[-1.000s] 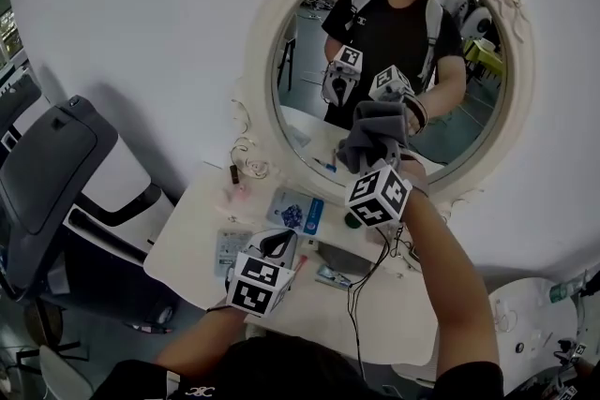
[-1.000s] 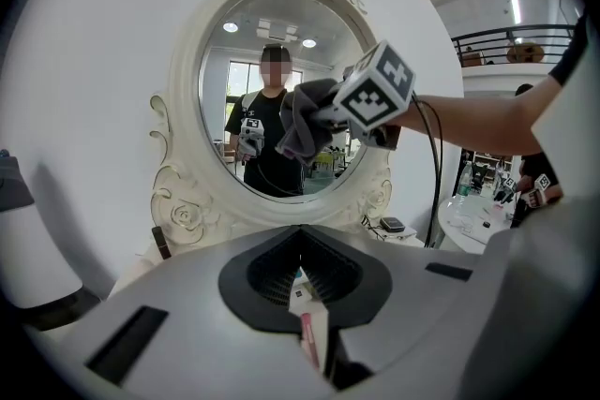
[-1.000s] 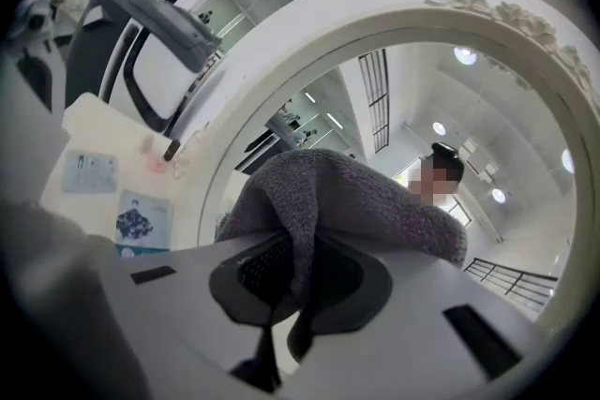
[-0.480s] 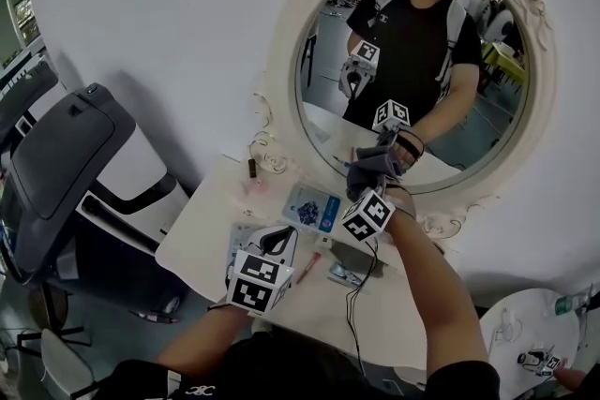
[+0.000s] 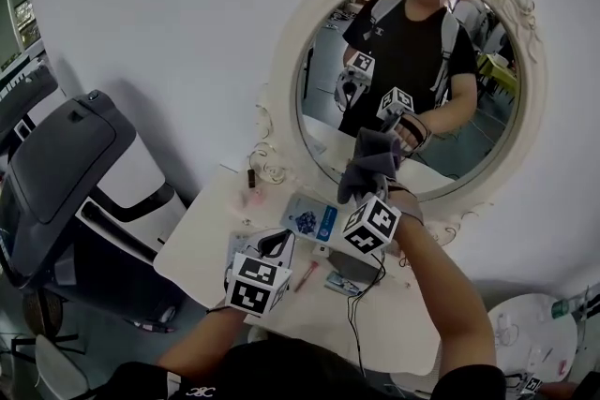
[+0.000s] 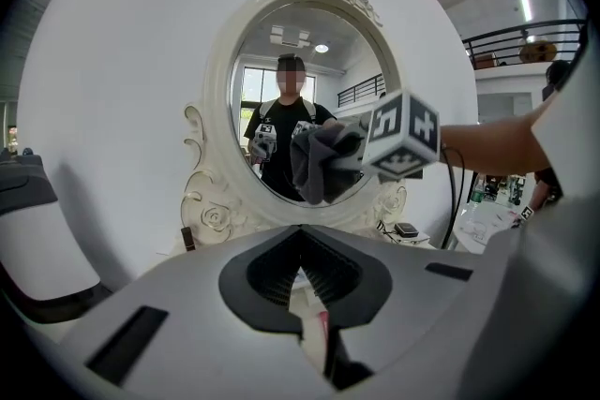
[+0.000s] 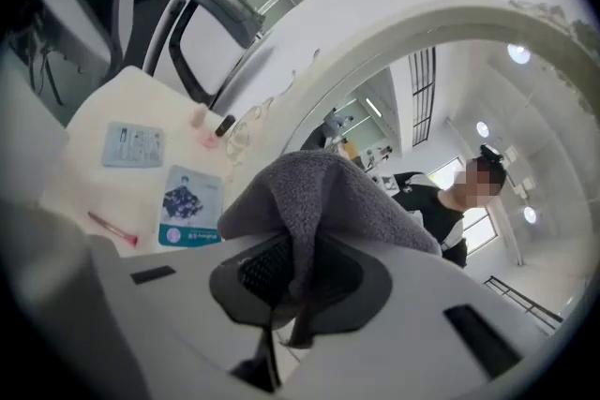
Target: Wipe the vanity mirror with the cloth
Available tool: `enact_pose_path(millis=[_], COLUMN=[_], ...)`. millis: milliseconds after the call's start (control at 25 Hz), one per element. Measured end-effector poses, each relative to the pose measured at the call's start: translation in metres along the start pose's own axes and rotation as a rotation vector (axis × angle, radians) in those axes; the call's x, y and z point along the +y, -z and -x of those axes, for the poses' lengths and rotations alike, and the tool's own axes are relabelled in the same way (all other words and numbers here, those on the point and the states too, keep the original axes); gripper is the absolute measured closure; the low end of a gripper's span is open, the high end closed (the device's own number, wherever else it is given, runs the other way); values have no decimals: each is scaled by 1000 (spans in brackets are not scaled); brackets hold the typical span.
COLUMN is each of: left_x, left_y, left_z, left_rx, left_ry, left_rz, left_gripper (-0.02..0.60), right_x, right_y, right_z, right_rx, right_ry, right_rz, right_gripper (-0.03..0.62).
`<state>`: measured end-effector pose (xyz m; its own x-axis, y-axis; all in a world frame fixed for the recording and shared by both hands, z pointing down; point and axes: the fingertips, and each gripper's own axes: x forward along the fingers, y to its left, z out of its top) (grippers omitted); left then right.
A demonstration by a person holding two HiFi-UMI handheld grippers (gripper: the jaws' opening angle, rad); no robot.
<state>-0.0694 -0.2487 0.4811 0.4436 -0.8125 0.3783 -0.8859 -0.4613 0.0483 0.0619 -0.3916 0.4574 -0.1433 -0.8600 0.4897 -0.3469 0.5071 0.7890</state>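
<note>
Before oval mirror (image 5: 317, 122), fleecy grey cloth (image 5: 372, 162)

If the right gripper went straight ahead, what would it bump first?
Probably the vanity mirror glass: the grey cloth in the right gripper would press on it first. Depth is unclear.

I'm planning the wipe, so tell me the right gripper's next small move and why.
Probably sweep the cloth sideways across the glass with light pressure. The right gripper is shut on the grey cloth, which appears to sit against the lower part of the vanity mirror. Most of the glass lies above and beside it.
</note>
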Motion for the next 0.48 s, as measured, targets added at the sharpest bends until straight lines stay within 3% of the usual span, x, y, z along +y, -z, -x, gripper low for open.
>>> enact_pose_path(millis=[240,480], left_x=[-9,-12], left_y=[-3,-3], left_z=[-4,-4], left_rx=[-11,-15], left_ry=[19,18], left_rz=[3,6], left_gripper=[575,575], right_x=[-111,-221], right_y=[-64,-91], right_z=[79,146], right_rx=[-176,-278], right_ry=[189,362], right_rz=[-97,-186], right_gripper=[553,553])
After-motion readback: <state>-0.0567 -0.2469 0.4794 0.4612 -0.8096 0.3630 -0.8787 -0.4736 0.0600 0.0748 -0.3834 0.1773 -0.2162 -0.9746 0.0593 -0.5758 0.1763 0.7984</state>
